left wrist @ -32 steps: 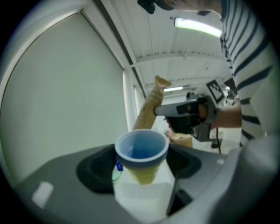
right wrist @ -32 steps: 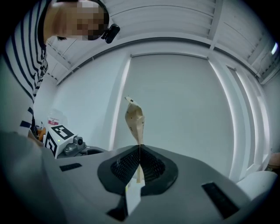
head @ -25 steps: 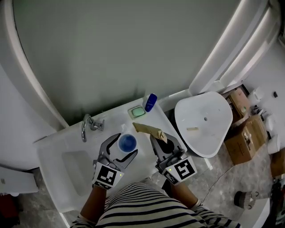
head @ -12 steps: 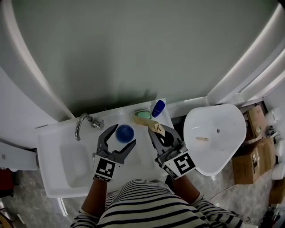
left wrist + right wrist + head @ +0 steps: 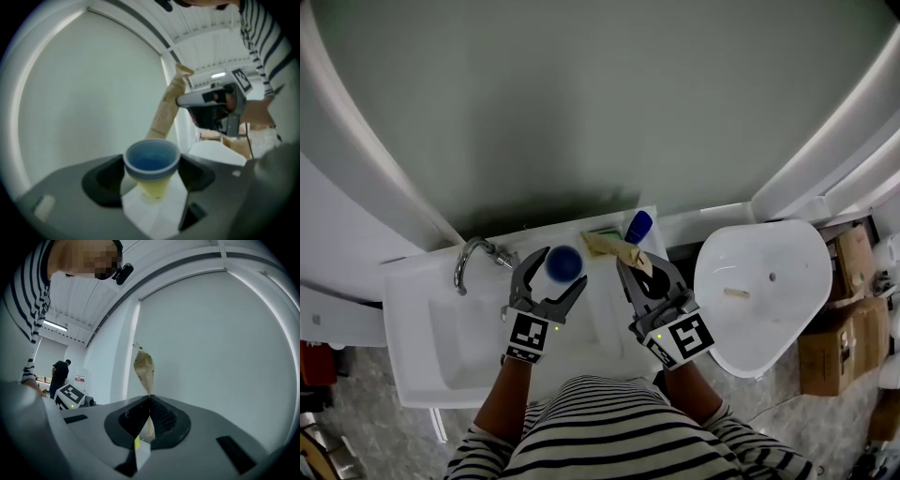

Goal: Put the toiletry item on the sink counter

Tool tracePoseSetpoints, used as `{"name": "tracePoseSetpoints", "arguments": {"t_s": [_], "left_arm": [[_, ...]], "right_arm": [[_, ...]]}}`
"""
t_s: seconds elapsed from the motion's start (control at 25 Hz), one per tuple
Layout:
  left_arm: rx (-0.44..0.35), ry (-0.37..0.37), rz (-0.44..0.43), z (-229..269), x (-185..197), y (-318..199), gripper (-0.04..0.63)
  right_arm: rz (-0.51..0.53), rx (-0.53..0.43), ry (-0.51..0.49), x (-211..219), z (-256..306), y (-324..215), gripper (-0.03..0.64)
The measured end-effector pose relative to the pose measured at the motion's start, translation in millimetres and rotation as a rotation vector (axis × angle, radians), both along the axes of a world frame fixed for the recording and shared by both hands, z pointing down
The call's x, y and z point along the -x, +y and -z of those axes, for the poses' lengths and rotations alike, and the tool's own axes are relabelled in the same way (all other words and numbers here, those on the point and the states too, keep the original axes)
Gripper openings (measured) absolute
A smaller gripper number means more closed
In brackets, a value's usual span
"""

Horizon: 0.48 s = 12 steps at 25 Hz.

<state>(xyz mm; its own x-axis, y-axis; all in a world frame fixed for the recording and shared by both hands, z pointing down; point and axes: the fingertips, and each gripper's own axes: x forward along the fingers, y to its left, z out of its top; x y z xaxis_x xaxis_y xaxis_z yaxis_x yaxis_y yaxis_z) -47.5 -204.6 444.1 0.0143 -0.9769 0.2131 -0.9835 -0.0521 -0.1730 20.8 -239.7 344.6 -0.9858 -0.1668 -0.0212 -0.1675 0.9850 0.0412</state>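
Head view: the faucet [image 5: 474, 257] stands at the back edge of the counter [image 5: 405, 292], with the basin [image 5: 457, 342] at its six o'clock. At the faucet's three o'clock is the cup [image 5: 565, 262], clasped between the left gripper's [image 5: 562, 269] jaws. At the cup's three o'clock is the packet [image 5: 607, 247], pinched by the right gripper [image 5: 627, 264]. The bottle [image 5: 638, 227] sits at the packet's one o'clock. At the counter's three o'clock stand a second bowl [image 5: 759, 309] and, further out, boxes [image 5: 839, 323].

The left gripper [image 5: 562, 269] is holding a blue cup [image 5: 565, 262] between its jaws over the white desk [image 5: 602, 323], just right of the tap [image 5: 473, 258]. The right gripper [image 5: 635, 265] is pinching a brown packet [image 5: 607, 247] near a blue bottle [image 5: 638, 227].
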Motion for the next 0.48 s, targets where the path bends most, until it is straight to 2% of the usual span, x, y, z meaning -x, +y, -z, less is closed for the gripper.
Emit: {"name": "tracePoseSetpoints", "arguments": {"t_s": [0.32, 0.48], "left_arm": [[0.054, -0.004, 0.018, -29, 15, -16, 0.36], [0.081, 0.017, 0.033, -52, 28, -27, 0.36]], "right_arm": [[-0.004, 0.016, 0.001, 12, -6, -6, 0.008], [-0.001, 0.022, 0.01, 24, -11, -12, 0.008]]}}
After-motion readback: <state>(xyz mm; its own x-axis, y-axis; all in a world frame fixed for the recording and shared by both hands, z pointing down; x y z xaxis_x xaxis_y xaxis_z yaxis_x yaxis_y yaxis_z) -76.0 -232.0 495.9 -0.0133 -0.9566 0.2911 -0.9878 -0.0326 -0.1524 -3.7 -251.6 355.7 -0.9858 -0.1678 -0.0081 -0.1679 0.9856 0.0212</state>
